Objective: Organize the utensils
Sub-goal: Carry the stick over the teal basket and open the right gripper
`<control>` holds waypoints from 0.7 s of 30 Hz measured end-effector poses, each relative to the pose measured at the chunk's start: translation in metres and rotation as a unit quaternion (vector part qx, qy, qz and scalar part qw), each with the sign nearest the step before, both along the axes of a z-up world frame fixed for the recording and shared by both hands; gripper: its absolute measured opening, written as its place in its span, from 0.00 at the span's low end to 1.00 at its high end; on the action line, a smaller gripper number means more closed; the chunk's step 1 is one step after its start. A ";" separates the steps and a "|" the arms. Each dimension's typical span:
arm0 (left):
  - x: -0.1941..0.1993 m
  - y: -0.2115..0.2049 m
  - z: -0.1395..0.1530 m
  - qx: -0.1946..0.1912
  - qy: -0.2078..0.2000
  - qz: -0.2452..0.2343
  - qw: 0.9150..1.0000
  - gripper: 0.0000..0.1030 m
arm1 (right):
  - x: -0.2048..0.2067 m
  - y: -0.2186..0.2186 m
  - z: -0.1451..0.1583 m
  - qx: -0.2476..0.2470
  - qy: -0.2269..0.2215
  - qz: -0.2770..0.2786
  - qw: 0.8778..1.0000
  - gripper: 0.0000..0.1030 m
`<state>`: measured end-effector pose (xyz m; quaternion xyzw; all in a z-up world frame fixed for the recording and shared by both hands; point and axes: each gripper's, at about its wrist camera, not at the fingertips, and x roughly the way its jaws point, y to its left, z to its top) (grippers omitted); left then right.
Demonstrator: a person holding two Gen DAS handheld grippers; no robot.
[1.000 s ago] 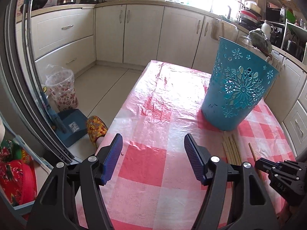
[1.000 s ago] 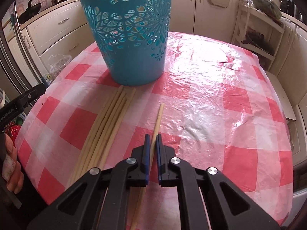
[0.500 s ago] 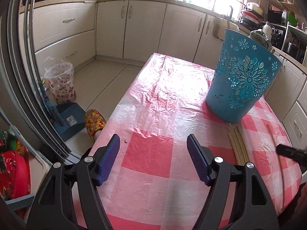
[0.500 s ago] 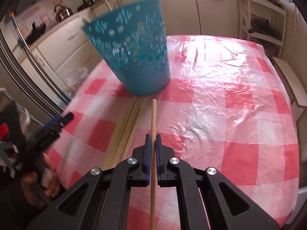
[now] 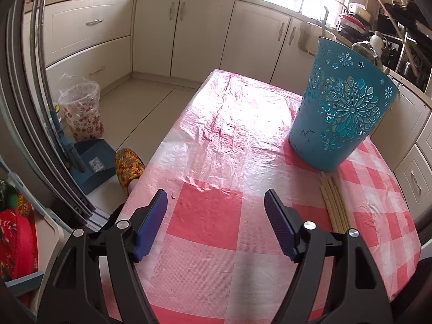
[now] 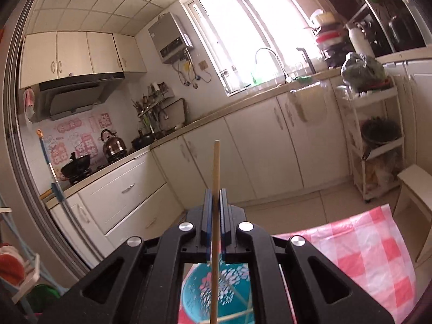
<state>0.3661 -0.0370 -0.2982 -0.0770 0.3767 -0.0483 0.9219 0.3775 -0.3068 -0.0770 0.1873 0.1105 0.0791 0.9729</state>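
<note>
One chopstick lifted above the basket, the rest on the table

The right gripper (image 6: 215, 197) pinches a slim wooden chopstick (image 6: 215, 178) at lower centre, above the perforated teal plastic basket (image 5: 341, 108) holding two sticks; the left gripper (image 5: 216, 210), jaws spread and just widened, holds nothing over the glossy checked tablecloth (image 5: 216, 140); loose chopsticks (image 5: 333, 202) touch the basket's base.

Cream cabinets (image 5: 189, 35) line a tiled floor (image 5: 151, 108), and a bright window (image 6: 251, 29) glares above the sink tap (image 6: 270, 59).
</note>
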 end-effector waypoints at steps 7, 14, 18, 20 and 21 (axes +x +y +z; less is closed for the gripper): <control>0.003 0.000 -0.003 -0.012 0.008 -0.006 1.000 0.69 | 0.034 0.010 -0.040 -0.048 0.039 -0.019 0.998 0.06; 0.004 0.000 -0.003 -0.009 0.010 -0.002 1.000 0.69 | 0.000 0.013 -0.044 -0.057 0.053 0.004 0.997 0.21; 0.001 0.001 0.001 0.003 0.016 0.008 1.000 0.70 | -0.044 0.003 -0.040 -0.045 0.063 0.003 0.997 0.35; -0.005 0.000 0.010 0.009 0.012 0.007 1.000 0.70 | -0.068 0.001 -0.045 -0.045 0.082 -0.002 0.996 0.41; -0.010 -0.002 0.015 0.016 0.007 0.007 1.000 0.72 | -0.081 -0.001 -0.051 -0.046 0.094 -0.003 0.994 0.42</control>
